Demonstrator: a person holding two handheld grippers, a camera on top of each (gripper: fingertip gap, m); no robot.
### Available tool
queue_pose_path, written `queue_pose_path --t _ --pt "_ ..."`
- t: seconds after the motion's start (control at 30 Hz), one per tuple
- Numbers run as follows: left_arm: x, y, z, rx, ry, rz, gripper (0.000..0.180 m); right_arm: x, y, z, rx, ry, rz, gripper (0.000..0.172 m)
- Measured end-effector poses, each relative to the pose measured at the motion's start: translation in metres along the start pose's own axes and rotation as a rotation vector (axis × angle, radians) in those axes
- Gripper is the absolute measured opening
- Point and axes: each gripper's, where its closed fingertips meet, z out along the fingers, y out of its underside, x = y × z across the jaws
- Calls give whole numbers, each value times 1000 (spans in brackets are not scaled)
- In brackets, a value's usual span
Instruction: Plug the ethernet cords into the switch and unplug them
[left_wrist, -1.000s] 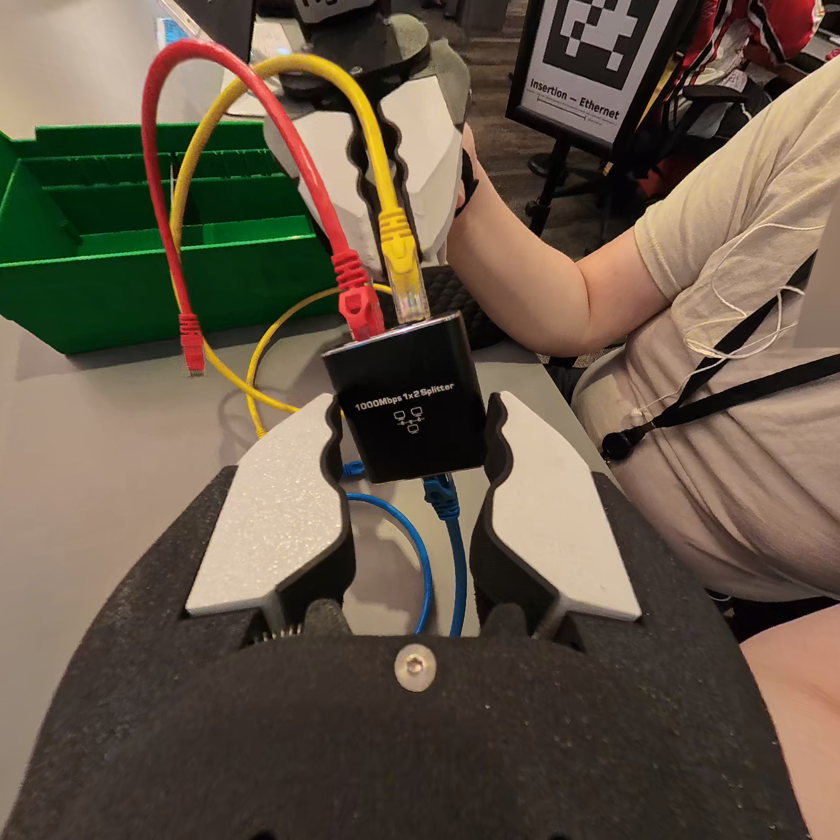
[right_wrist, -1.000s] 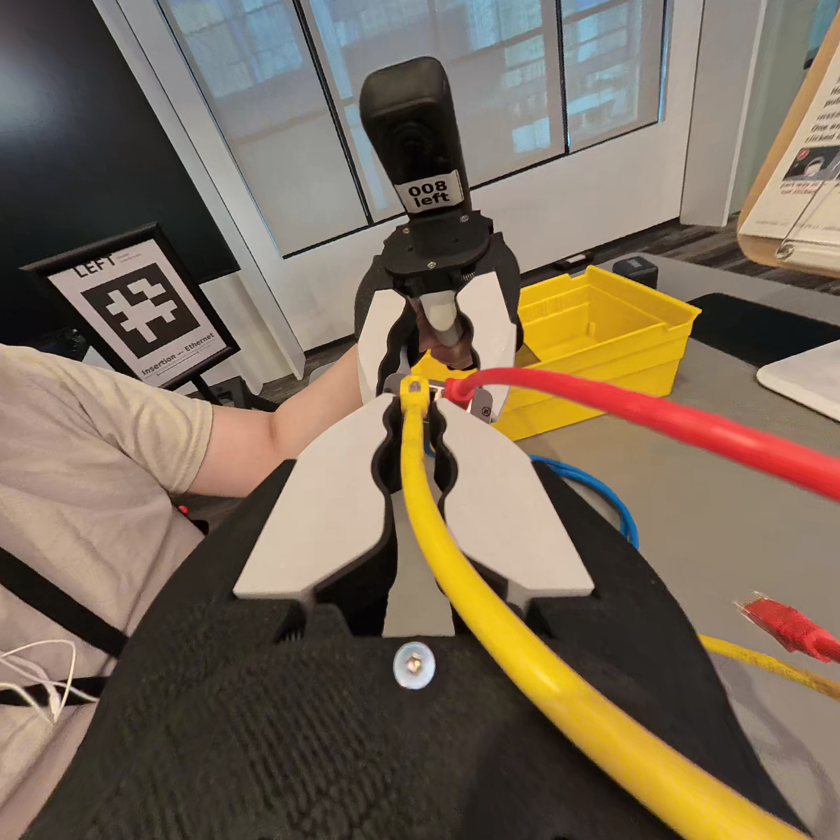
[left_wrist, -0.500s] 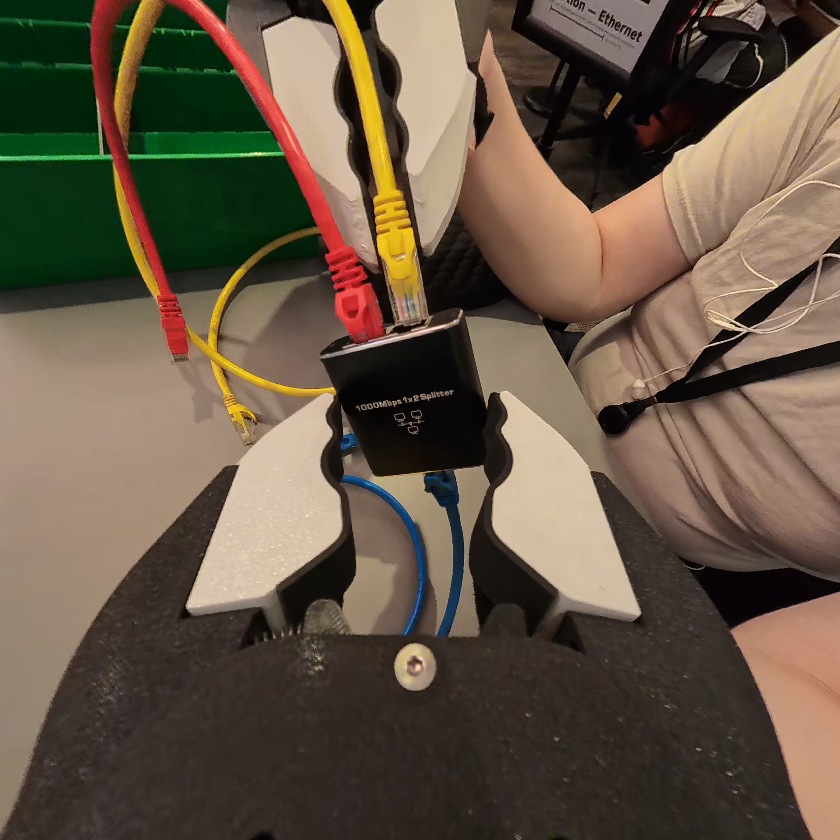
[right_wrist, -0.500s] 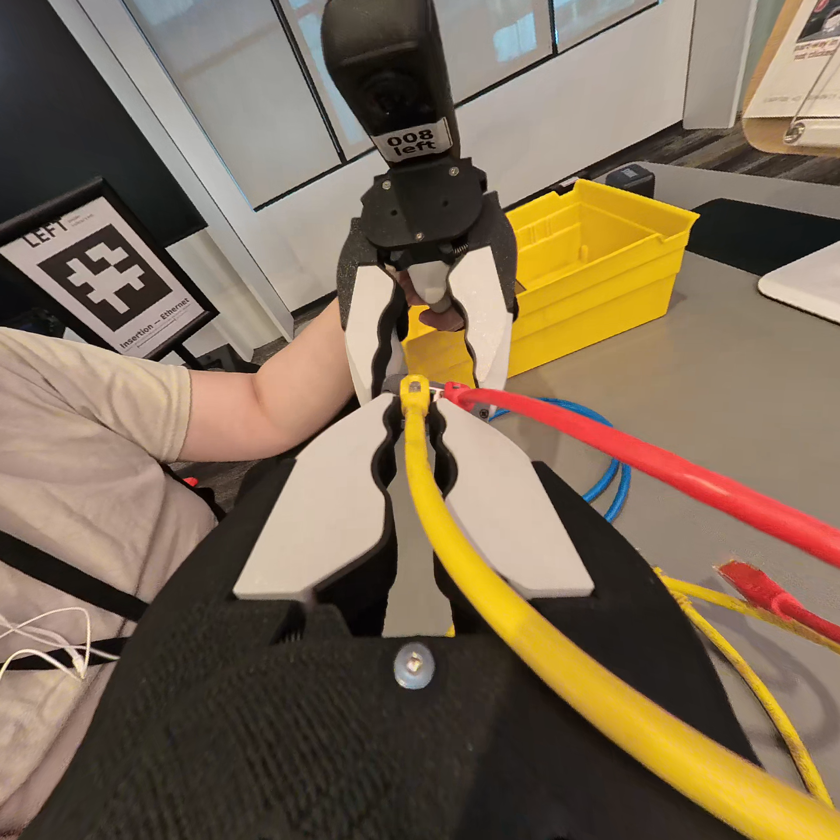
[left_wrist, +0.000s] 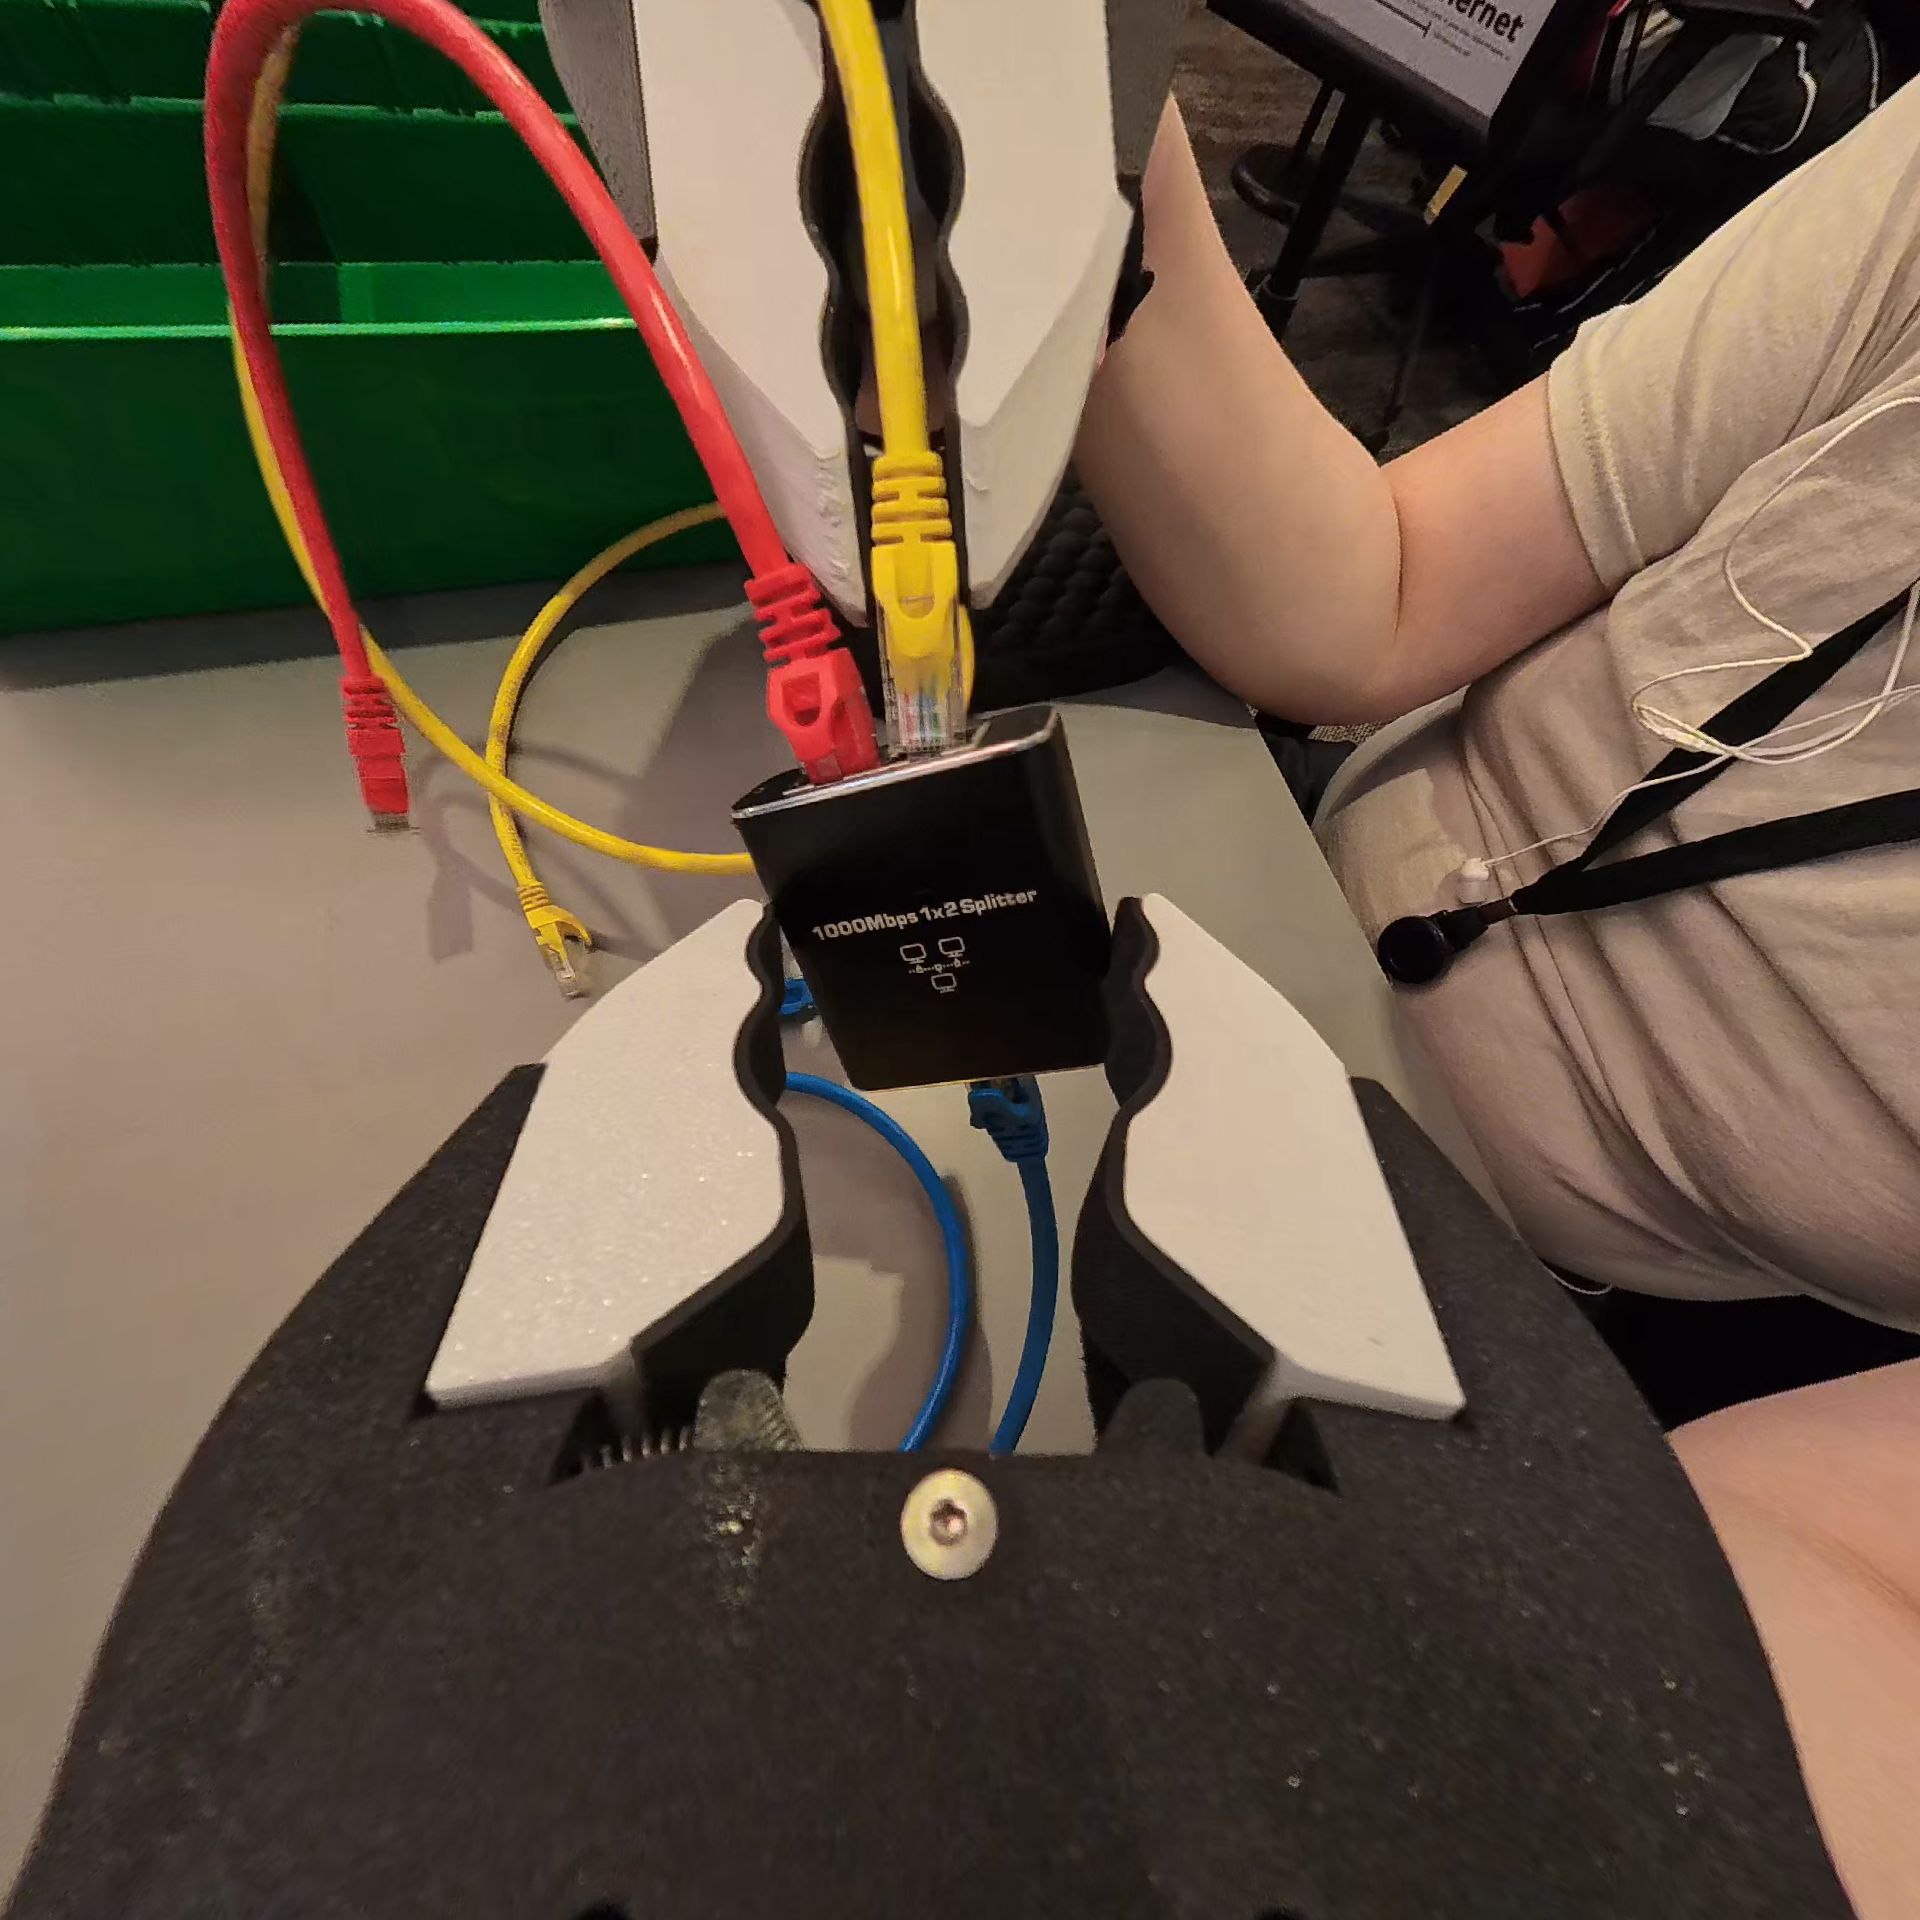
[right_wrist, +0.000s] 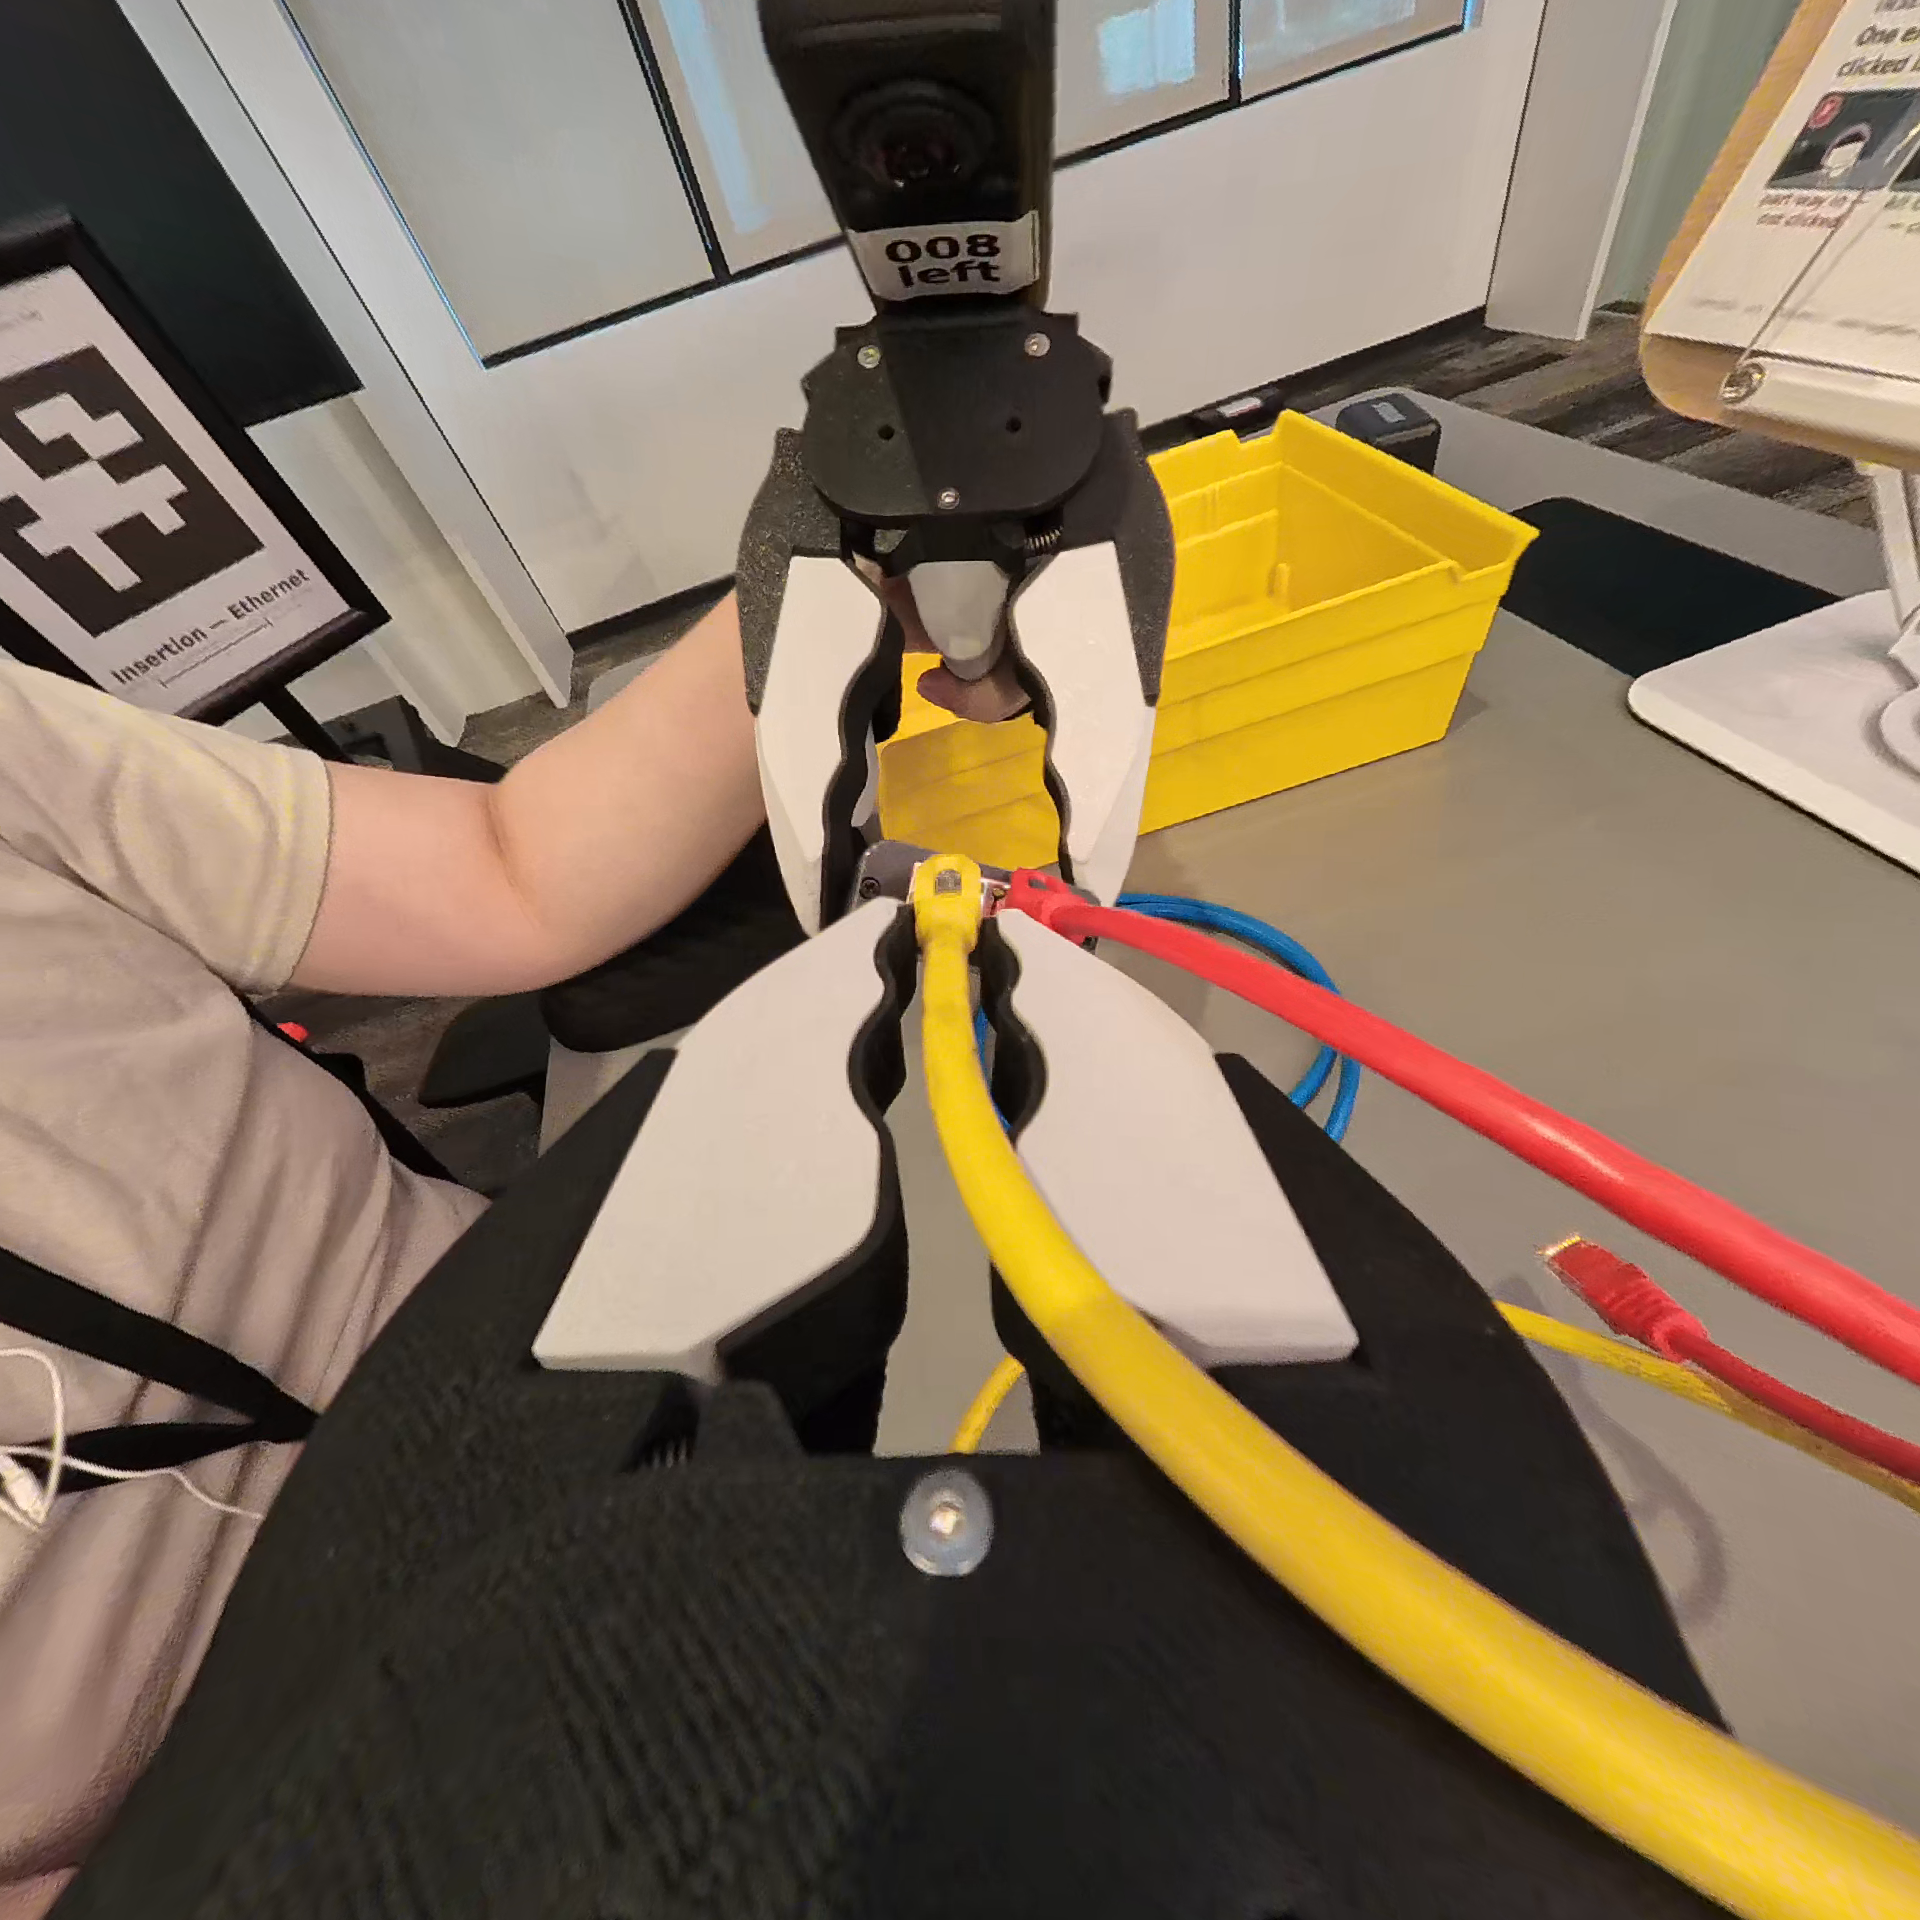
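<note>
Red cord (left_wrist: 499, 208) and green bin (left_wrist: 312, 447) block the left; table (left_wrist: 208, 1091) beside stays open.

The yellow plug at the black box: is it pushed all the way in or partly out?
Partly out. The yellow plug shows its clear tip and coloured wires above the black box's port, while the red plug beside it sits deeper.

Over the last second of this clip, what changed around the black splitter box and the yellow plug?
The right gripper with its yellow plug closed in on the splitter box; the plug's clear tip now sits at the box's top port beside the red plug. Both views drew nearer each other. Unchanged: the left gripper holds the box, the right holds the yellow cord, red stays plugged in, blue cord hangs below.
</note>
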Motion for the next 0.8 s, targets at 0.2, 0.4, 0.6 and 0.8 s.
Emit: queue_pose_path --t 0.2,0.4,0.6,0.8 --pt "0 3 3 -27 7 -15 60 1 6 -1 -31 -2 8 12" --pt "-3 11 14 -115 -12 -33 60 5 20 -1 -97 -7 81 12" --pt "-4 14 17 -126 1 -32 60 7 25 -1 -109 -38 138 13" --pt "-4 13 17 -122 -8 -19 60 6 23 -1 -86 -52 131 13"
